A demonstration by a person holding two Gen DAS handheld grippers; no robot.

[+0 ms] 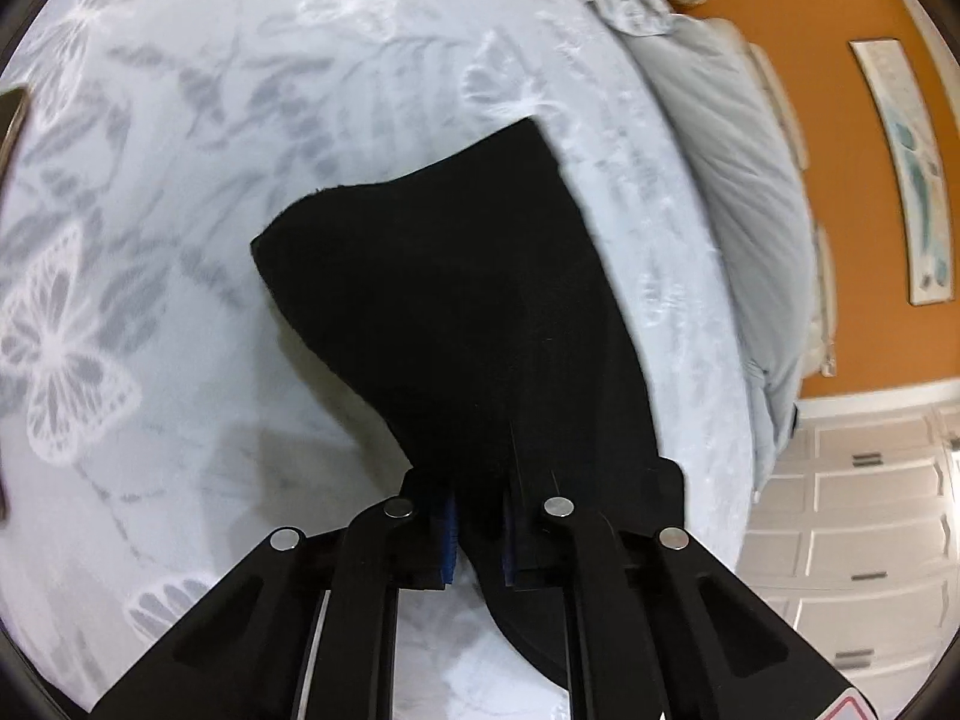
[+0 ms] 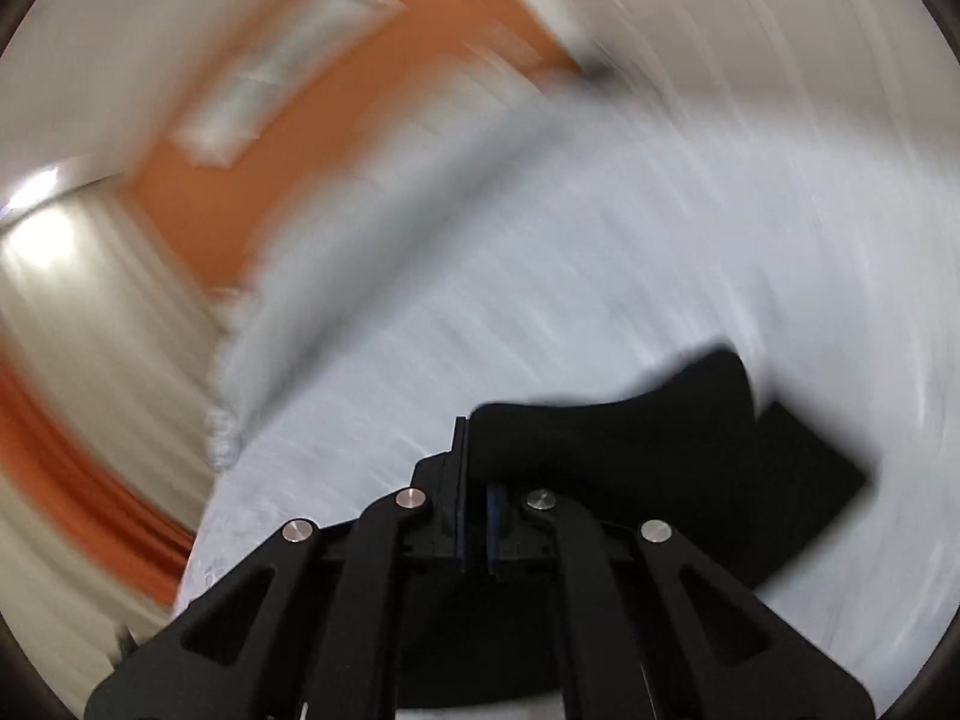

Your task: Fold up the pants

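Note:
The black pants (image 1: 456,294) hang in the left wrist view, lifted above a white bedspread (image 1: 180,210) with grey butterfly and leaf print. My left gripper (image 1: 480,516) is shut on the near edge of the cloth, which spreads away from the fingers toward the far side. In the blurred right wrist view the pants (image 2: 660,450) stretch to the right over the bedspread (image 2: 600,270). My right gripper (image 2: 477,510) is shut on another edge of the cloth.
A grey folded duvet (image 1: 738,180) lies along the bed's right edge. An orange wall (image 1: 840,120) with a long picture and white drawers (image 1: 870,510) stand beyond the bed. A dark object (image 1: 12,120) pokes in at the left rim.

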